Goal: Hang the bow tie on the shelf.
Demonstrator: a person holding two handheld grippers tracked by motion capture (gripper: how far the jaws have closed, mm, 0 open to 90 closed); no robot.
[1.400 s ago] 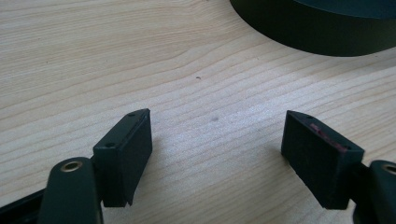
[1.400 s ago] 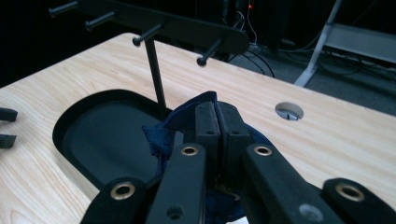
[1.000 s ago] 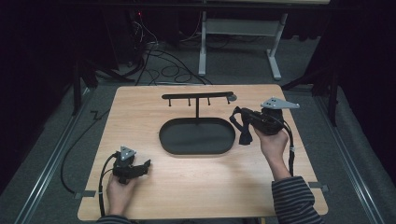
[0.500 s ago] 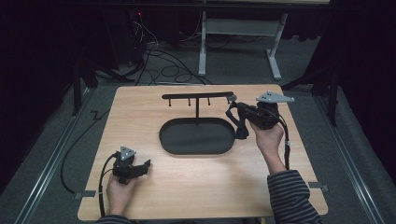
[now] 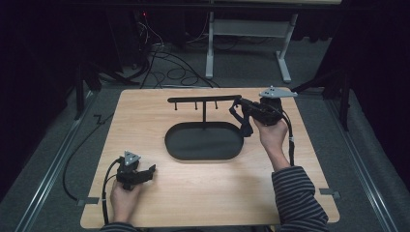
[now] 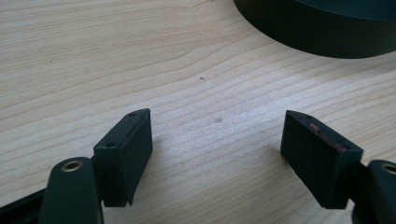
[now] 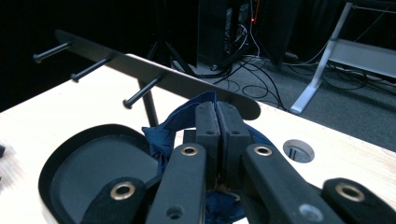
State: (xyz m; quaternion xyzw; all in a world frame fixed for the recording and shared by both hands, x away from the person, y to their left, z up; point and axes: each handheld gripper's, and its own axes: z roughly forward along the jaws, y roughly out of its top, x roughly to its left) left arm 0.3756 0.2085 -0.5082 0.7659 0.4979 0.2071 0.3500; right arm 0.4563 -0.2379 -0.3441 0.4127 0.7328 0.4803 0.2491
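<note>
A black stand rises from an oval tray (image 5: 170, 140) to a crossbar (image 5: 203, 99) with three pegs hanging from it. My right gripper (image 5: 238, 107) is shut on a dark blue cloth (image 5: 247, 126), which dangles just off the bar's right end, above the tray's right rim. In the right gripper view the jaws (image 7: 216, 109) pinch the blue cloth (image 7: 164, 130) just below the crossbar (image 7: 154, 70), with the pegs to the left and the tray (image 7: 84, 172) beneath. My left gripper (image 5: 151, 170) rests open on the table at the front left, its jaws (image 6: 217, 114) wide apart over bare wood.
A round cable hole (image 7: 299, 150) is set in the tabletop near the far right corner. Behind the table, cables (image 5: 164, 58) lie on the floor beside a white desk frame (image 5: 209, 48). Bare wood spreads between the tray and the front edge.
My right gripper has carried the blue cloth away from me and to the left, up to the right end of the crossbar. The left gripper has stayed put.
</note>
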